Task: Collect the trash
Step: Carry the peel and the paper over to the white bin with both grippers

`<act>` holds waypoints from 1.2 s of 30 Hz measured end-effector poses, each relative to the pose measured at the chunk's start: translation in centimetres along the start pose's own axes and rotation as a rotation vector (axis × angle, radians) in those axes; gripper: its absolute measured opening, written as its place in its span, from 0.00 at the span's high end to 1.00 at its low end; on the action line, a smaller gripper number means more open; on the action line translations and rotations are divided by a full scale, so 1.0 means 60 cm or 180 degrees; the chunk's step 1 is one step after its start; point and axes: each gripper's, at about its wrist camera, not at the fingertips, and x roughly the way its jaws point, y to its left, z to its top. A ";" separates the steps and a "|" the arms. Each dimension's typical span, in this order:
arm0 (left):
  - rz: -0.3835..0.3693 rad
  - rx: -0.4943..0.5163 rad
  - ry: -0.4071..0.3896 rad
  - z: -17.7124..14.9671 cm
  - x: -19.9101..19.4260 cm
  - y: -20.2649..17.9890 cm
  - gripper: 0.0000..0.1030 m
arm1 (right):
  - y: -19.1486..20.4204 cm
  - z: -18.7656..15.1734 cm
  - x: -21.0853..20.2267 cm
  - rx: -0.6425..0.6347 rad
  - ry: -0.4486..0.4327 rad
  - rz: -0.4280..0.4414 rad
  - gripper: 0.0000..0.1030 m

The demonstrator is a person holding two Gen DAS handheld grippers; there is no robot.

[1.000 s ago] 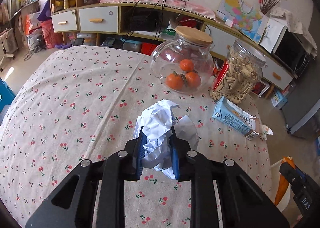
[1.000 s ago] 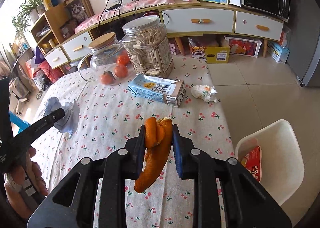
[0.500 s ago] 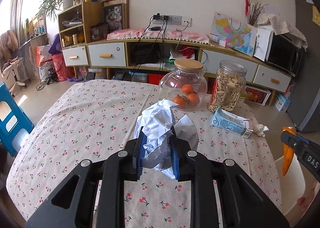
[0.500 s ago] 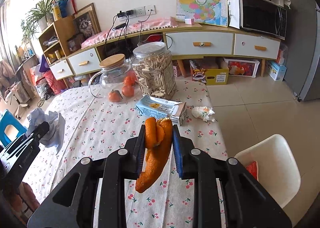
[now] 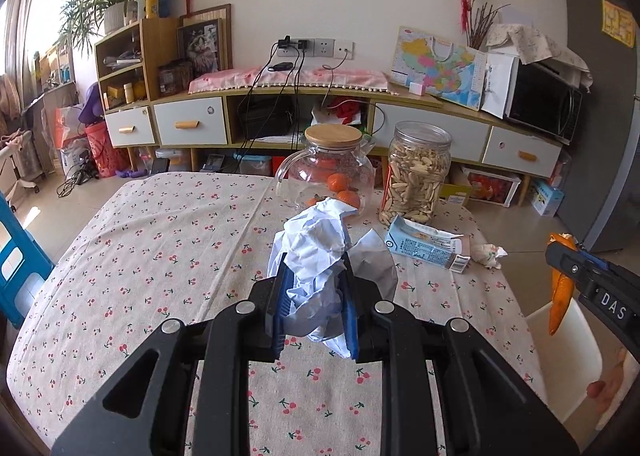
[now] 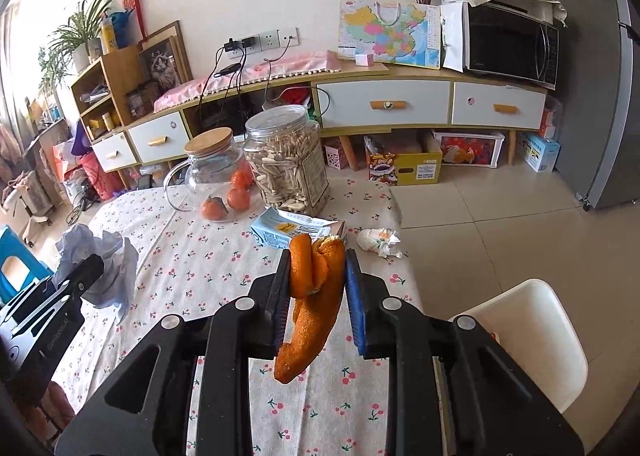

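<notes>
My left gripper [image 5: 315, 298] is shut on a crumpled white paper ball [image 5: 316, 252] and holds it above the table; the ball also shows in the right wrist view [image 6: 96, 268]. My right gripper [image 6: 316, 288] is shut on an orange peel [image 6: 312, 296] that hangs down between its fingers, near the table's right edge; the peel also shows in the left wrist view [image 5: 560, 288]. A flattened blue milk carton [image 5: 424, 248] and a small crumpled wrapper [image 5: 490, 255] lie on the cherry-print tablecloth [image 5: 160, 256]. A white bin [image 6: 532, 332] stands on the floor right of the table.
A glass jar with oranges [image 5: 332, 175] and a plastic jar of seeds [image 5: 416, 175] stand at the table's far side. A blue stool [image 5: 16, 264] is at the left. A sideboard [image 6: 400, 103] with a microwave [image 6: 508, 43] lines the far wall.
Both grippers have risen and pulled back from the table, each keeping its load. The view now takes in more of the room and wall.
</notes>
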 end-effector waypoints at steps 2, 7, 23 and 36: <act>-0.0032 0.0015 0.0002 -0.003 -0.003 -0.012 0.78 | -0.008 0.001 -0.005 0.0012 -0.0016 -0.0011 0.77; -0.0144 0.0025 0.0034 -0.005 -0.010 -0.045 0.78 | -0.035 0.002 -0.019 0.0052 -0.0058 -0.0061 0.76; -0.0481 0.0281 -0.0014 -0.002 -0.048 -0.184 0.78 | -0.166 0.000 -0.072 0.0305 -0.0177 -0.0369 0.76; -0.0773 0.0591 -0.0017 -0.011 -0.072 -0.309 0.78 | -0.300 -0.017 -0.094 0.0808 -0.0104 -0.0771 0.43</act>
